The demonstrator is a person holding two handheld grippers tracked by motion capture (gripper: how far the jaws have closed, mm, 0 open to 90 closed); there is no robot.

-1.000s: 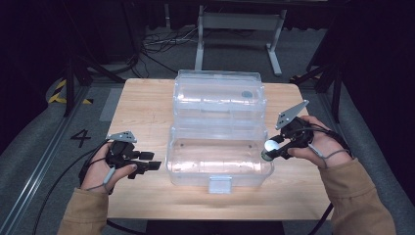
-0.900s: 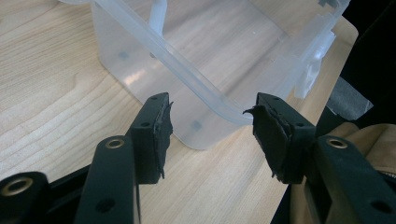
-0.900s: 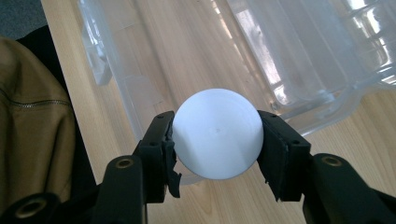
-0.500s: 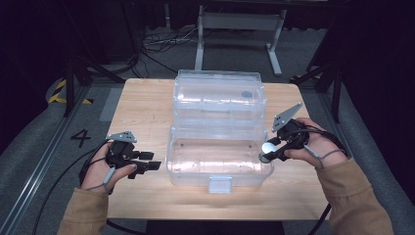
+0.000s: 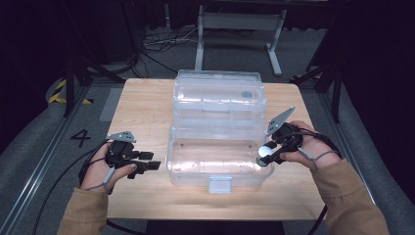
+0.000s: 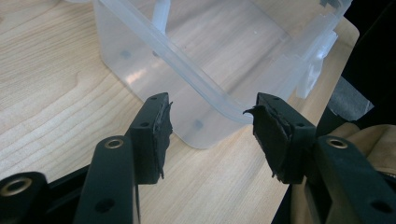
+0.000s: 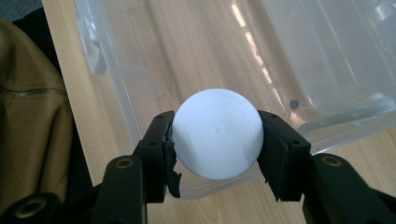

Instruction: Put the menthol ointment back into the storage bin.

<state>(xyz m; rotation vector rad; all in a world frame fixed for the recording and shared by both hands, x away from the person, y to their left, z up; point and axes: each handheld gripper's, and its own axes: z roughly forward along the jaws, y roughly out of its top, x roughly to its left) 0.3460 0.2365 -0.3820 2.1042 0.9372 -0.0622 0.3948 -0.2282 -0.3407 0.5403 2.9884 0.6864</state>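
Ball: smooth white plastic ball (image 7: 217, 140), clamped between the pads of the right gripper (image 5: 266, 152), poised over the right-hand rim of the tub.
Tub: clear plastic storage tub (image 5: 215, 169) with its hinged lid (image 5: 218, 95) thrown back toward 12 o'clock; long axis runs 9 to 3.
Key relation: the open cavity lies at 9 o'clock from the ball, just inside the rim.
Ball's axis: round, so no heading to speak of.
Nearer hand: the right.
Left gripper: left gripper (image 5: 147, 161) with jaws wide and empty, resting on the pale wooden table (image 5: 142, 105) at the tub's 9 o'clock side.
Likely next: carry inward, then let go.
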